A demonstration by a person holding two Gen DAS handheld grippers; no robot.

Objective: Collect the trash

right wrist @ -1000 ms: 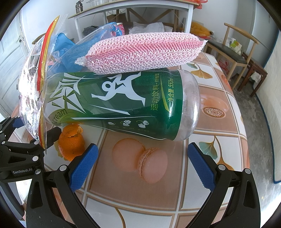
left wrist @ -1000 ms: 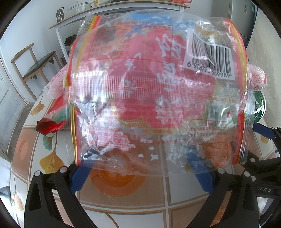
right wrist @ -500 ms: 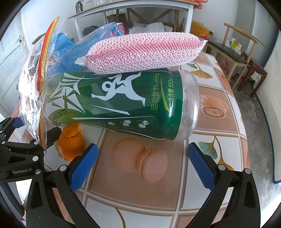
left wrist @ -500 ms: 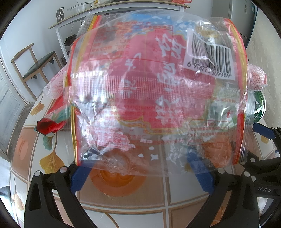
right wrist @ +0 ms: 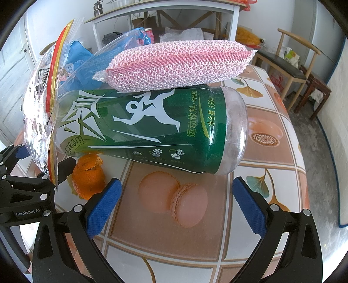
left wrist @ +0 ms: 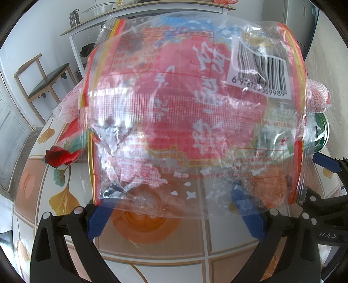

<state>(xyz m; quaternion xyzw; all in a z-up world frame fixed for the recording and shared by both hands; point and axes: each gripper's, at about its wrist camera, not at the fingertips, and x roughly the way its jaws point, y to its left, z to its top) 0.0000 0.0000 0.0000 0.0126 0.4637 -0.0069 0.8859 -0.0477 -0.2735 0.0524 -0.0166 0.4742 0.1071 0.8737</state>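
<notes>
A large clear and red plastic snack bag with a barcode fills the left wrist view, standing just beyond my open left gripper; its edge shows in the right wrist view. A green drink bottle lies on its side on the table, a pink foam net resting on it. Orange peel lies by the bottle's neck. My right gripper is open and empty, just short of the bottle. A red wrapper lies left of the bag.
The table has a tiled cloth printed with macarons and leaves. Wooden chairs stand at the left and at the right. A white shelf table stands behind. A blue wrapper lies behind the bottle.
</notes>
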